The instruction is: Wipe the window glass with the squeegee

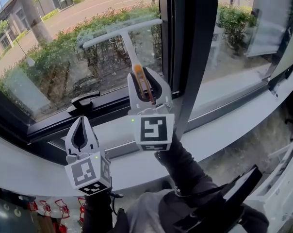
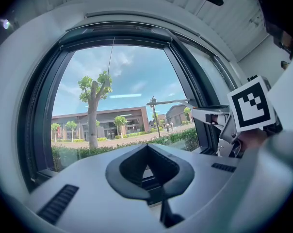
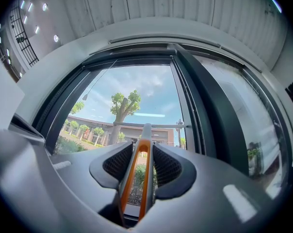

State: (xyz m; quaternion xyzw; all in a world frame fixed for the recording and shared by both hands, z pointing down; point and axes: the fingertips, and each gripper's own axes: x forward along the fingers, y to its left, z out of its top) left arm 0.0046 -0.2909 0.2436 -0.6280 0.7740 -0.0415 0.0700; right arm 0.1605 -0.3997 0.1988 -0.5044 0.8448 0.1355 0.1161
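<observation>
The squeegee has a pale T-shaped blade [image 1: 121, 31] lying against the window glass [image 1: 54, 57] high on the left pane. Its orange and grey handle [image 1: 142, 81] runs down into my right gripper [image 1: 143, 75], which is shut on it. In the right gripper view the handle [image 3: 137, 178] sits between the pads and the blade [image 3: 147, 125] crosses the glass ahead. My left gripper [image 1: 81, 125] hangs lower left over the sill, shut with nothing in it. Its closed jaws [image 2: 147, 152] face the pane, with the right gripper [image 2: 219, 118] and the blade [image 2: 168, 101] off to the right.
A black window handle [image 1: 84, 101] sits on the lower frame just above my left gripper. A thick dark mullion [image 1: 190, 47] stands right of the squeegee, with a second pane beyond it. The pale sill [image 1: 229, 127] curves below. White furniture [image 1: 282, 188] stands at lower right.
</observation>
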